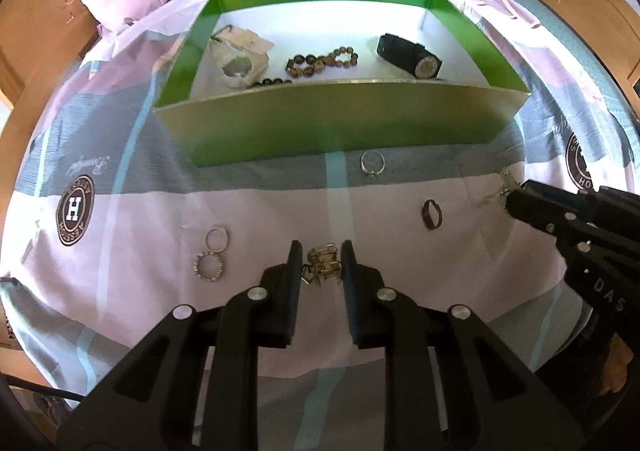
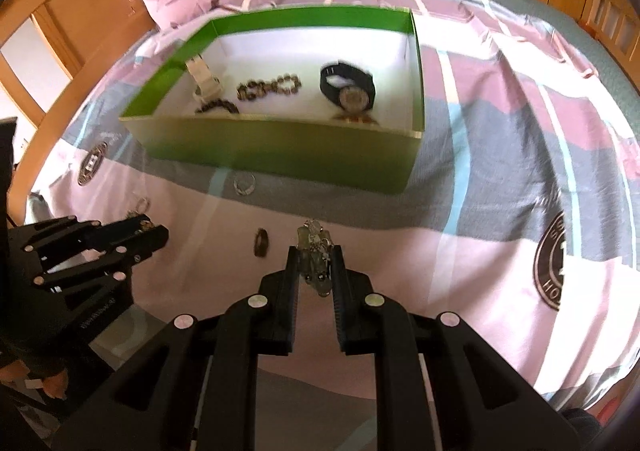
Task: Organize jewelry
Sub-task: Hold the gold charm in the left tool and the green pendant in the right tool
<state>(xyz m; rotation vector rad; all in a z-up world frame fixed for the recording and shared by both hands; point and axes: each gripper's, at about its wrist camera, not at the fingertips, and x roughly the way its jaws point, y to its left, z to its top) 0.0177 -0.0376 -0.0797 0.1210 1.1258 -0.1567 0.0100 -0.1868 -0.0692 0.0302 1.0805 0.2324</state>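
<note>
Between my left claw's (image 1: pixel 321 251) fingers sits a gold chain bracelet (image 1: pixel 323 262), both pads pressed against it on the bedsheet (image 1: pixel 132 263). My right claw (image 2: pixel 314 255) is narrowed on a pale crystal piece (image 2: pixel 314 247). Beside them lie a dark ring (image 1: pixel 431 213), two thin rings (image 1: pixel 214 255) and a silver ring (image 1: pixel 372 163). Beyond, the green box (image 1: pixel 320 127) holds a black watch (image 1: pixel 410 56), a beaded bracelet (image 1: pixel 322 61) and a white watch (image 1: pixel 240 59).

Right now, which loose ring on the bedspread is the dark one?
The dark band ring, standing alone between the two claws; the silver rings near the box and at left are pale metal.
</note>
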